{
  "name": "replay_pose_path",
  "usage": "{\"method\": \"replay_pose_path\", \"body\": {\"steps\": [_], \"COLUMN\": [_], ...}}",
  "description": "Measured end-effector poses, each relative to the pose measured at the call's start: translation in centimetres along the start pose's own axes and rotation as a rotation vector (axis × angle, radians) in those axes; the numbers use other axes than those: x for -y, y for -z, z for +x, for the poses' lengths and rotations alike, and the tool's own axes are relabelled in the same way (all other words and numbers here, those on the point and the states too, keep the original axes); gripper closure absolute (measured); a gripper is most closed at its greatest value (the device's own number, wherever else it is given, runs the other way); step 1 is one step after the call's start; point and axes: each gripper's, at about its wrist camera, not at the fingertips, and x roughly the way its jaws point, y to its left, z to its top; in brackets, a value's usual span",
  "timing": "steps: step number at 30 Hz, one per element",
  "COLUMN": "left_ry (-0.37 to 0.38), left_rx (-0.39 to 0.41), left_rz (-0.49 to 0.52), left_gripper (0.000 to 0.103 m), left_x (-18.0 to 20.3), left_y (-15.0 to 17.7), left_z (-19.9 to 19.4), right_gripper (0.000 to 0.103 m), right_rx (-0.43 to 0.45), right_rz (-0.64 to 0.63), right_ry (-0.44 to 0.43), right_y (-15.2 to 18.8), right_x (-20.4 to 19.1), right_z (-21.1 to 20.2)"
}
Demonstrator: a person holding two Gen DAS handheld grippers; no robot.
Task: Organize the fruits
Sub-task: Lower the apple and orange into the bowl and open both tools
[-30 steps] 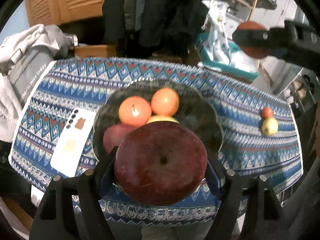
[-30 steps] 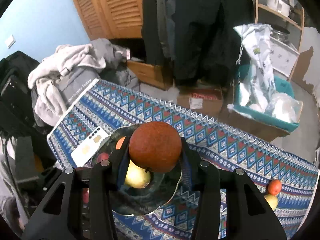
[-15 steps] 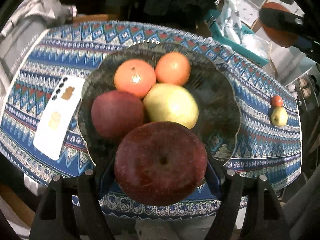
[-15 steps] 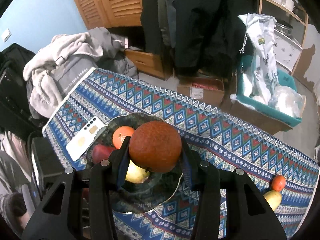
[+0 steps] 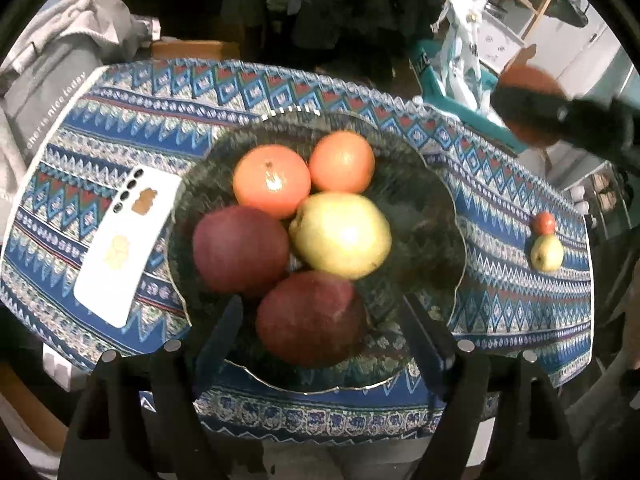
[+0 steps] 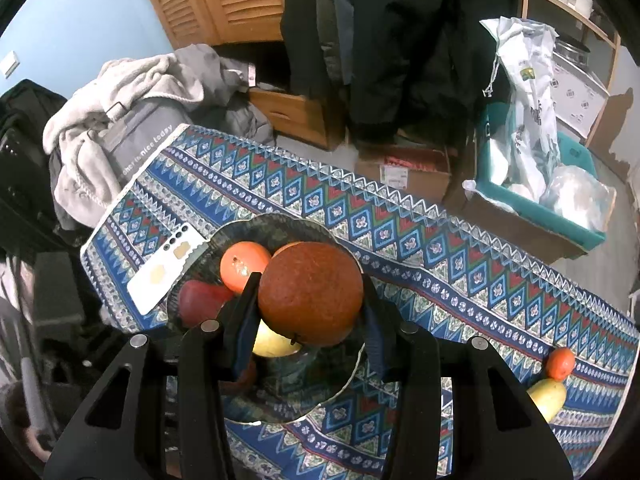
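Note:
A dark glass bowl (image 5: 420,208) on the patterned cloth holds two oranges (image 5: 272,186), a yellow pear-like fruit (image 5: 340,236) and a red apple (image 5: 240,248). A second dark red apple (image 5: 310,318) lies at the bowl's near side. My left gripper (image 5: 320,304) hangs over it, its jaws opening, with a gap on each side of the apple. My right gripper (image 6: 310,284) is shut on a brownish-orange round fruit (image 6: 310,292) above the bowl (image 6: 320,392). A small orange (image 5: 543,222) and a yellow fruit (image 5: 546,254) lie on the cloth at the right.
A white phone (image 5: 124,244) lies face down left of the bowl, touching its rim. The table ends close behind the bowl and at both sides. A pile of clothes (image 6: 120,112) sits off the left end; a teal crate (image 6: 540,208) with bags stands behind.
The left jaws have widened and the dark red apple has dropped out of them into the bowl. The right gripper with its fruit has sunk slightly toward the bowl.

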Motion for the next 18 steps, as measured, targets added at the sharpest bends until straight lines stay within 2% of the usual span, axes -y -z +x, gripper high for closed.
{"method": "replay_pose_path", "body": {"steps": [9, 18], "left_ry": [-0.003, -0.024], "left_rx": [0.077, 0.128], "left_rz": [-0.082, -0.115], "left_gripper": [0.022, 0.022], "left_x": [-2.3, -3.6], "left_y": [-1.7, -2.4], "left_z": [-1.6, -2.2], "right_gripper": [0.059, 0.058], "right_rx": [-0.046, -0.134], "right_rz": [0.007, 0.013], "right_ry": [0.002, 0.01], "right_y": [0.1, 1.1], "right_x": [0.2, 1.0], "right_z": [2.0, 6.7]}}
